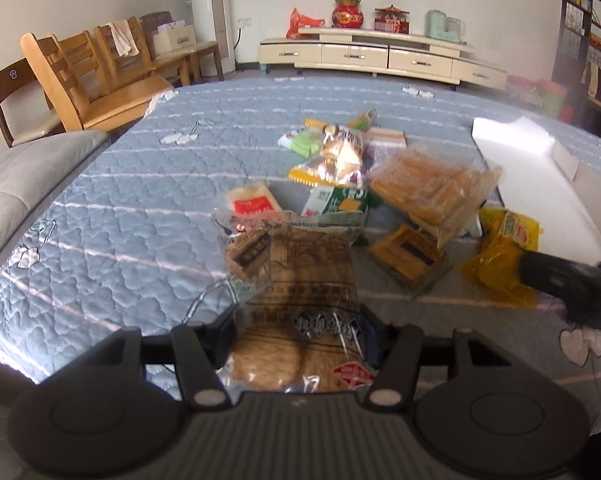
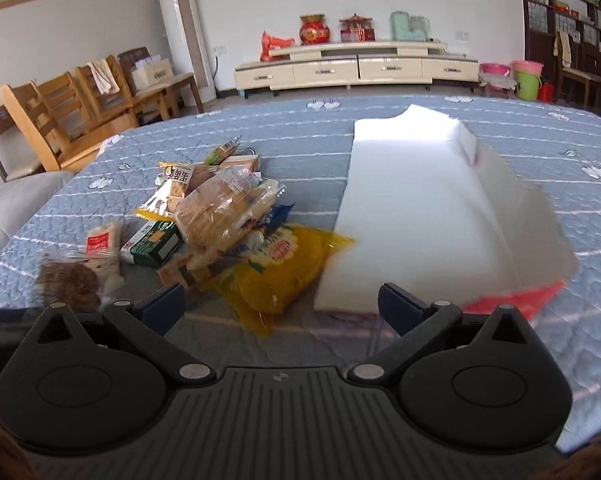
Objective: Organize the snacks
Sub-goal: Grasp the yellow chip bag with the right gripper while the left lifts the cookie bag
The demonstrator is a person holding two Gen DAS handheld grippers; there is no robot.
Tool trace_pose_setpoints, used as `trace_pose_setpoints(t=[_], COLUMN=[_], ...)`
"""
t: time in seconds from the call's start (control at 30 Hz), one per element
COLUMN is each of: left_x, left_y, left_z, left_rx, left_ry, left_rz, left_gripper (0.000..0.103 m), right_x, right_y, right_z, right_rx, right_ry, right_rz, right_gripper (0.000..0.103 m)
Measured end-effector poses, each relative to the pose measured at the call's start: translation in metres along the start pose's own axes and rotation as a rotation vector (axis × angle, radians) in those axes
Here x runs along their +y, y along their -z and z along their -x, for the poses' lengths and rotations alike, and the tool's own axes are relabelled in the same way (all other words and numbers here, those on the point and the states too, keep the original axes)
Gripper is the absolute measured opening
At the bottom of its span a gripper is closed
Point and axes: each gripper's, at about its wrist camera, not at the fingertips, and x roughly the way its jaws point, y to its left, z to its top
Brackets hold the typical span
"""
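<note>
1. My left gripper (image 1: 298,330) clamps the brown cracker packet (image 1: 300,280) above the quilted table (image 1: 112,216); slippery film could slide free.
2. My right gripper (image 2: 282,304) gapes empty near the yellow bag (image 2: 276,276); it could snag beside the white box (image 2: 412,216).

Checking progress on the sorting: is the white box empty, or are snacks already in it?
Empty, as far as visible. The white box shows only bare white interior; the snack pile lies on the quilt beside it.
</note>
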Motion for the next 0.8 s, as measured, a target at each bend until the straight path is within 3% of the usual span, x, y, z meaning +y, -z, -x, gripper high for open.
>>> trace_pose_setpoints(t=[0.13, 0.27, 0.3, 0.33, 0.37, 0.43, 0.53, 0.8], left_x=[0.004, 0.008, 0.008, 0.009, 0.010, 0.011, 0.009, 0.004], left_y=[-0.002, -0.002, -0.002, -0.003, -0.003, -0.003, -0.002, -0.001], left_z=[0.004, 0.005, 0.006, 0.005, 0.005, 0.002, 0.001, 0.017], left_rx=[-0.021, -0.029, -0.032, -0.034, -0.032, -0.025, -0.035, -0.108], left_ry=[0.008, 0.021, 0.025, 0.025, 0.025, 0.034, 0.042, 0.075], left_rz=[0.002, 0.003, 0.003, 0.003, 0.002, 0.013, 0.000, -0.022], left_gripper=[0.060, 0.060, 0.058, 0.057, 0.057, 0.057, 0.056, 0.055], right_x=[0.001, 0.004, 0.003, 0.002, 0.002, 0.004, 0.002, 0.007], right_y=[-0.015, -0.022, -0.022, -0.021, -0.020, -0.019, -0.017, -0.007], right_z=[-0.032, -0.062, -0.068, -0.072, -0.072, -0.068, -0.056, -0.008], right_rx=[0.059, 0.126, 0.143, 0.152, 0.141, 0.133, 0.116, 0.004], right_ry=[0.013, 0.052, 0.044, 0.038, 0.043, 0.046, 0.039, 0.022], right_rz=[-0.061, -0.033, -0.032, -0.031, -0.017, 0.012, 0.015, 0.089], right_gripper=[0.103, 0.103, 0.094, 0.074, 0.064, 0.055, 0.048, 0.047])
